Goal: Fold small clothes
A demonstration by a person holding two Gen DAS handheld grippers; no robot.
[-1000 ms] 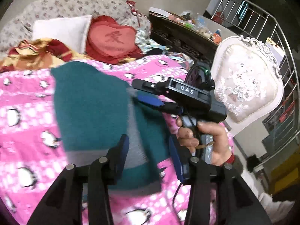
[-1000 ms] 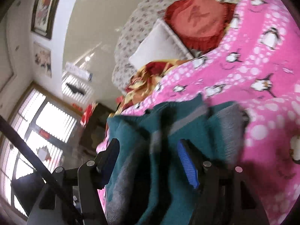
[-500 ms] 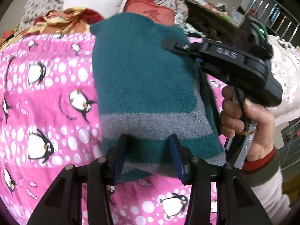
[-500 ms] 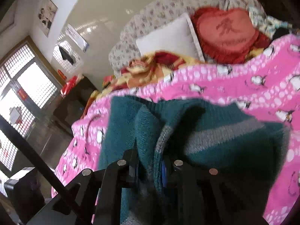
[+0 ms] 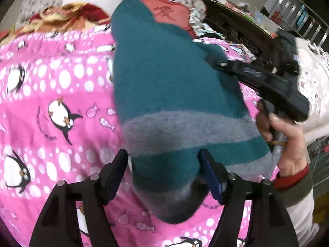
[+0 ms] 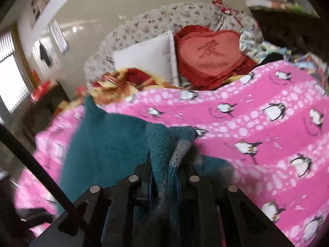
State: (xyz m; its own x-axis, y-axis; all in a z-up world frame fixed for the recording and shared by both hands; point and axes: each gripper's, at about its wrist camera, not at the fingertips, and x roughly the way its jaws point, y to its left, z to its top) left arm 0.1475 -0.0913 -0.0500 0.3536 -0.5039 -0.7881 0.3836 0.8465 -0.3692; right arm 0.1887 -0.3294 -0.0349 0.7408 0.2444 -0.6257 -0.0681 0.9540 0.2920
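Teal knit with grey bands, the small garment (image 5: 176,94) is held up over the pink penguin blanket (image 5: 57,107). Its edge is clamped between the narrowed jaws of the right gripper (image 6: 162,175) (gripped in the right hand (image 5: 287,142)). The left gripper (image 5: 164,170) is spread wide around the hem, its pads apart.

Teal, grey-striped garment (image 5: 176,94); pink penguin-print blanket (image 5: 51,103).
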